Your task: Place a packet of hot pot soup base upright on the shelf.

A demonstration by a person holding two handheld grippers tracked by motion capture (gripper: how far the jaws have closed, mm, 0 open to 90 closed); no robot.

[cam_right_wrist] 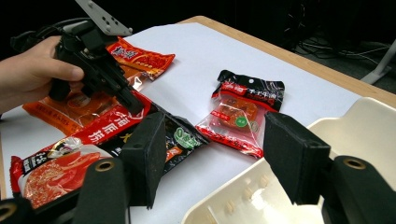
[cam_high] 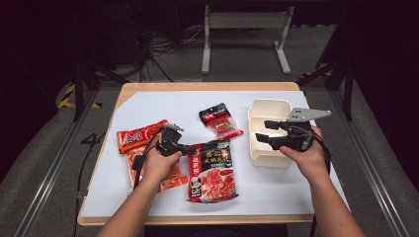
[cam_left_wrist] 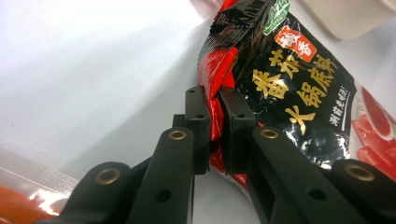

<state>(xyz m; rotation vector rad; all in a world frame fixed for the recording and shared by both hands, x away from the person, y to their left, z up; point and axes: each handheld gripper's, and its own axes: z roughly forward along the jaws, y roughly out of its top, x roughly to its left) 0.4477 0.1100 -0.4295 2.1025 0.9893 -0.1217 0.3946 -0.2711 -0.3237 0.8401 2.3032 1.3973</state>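
We have the black pouch (cam_left_wrist: 299,88) pinched by its top-left corner in the left gripper (cam_left_wrist: 214,130) — lift slowly so the thin edge doesn't slip, then carry it right to the tray (cam_high: 269,111). The pouch lies just left of the tray. Our right gripper (cam_high: 267,132) hovers over the tray, jaws spread — holding nothing.

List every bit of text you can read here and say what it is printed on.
"番茄": start of the upper gold line on the large black packet, clamped in the left gripper.
"火锅底料": lower gold line, same packet.
Its red badge and small side print: too small to read.
Small black-and-red packet: print blurred, unreadable.
Orange packet: white characters blurred, unreadable.
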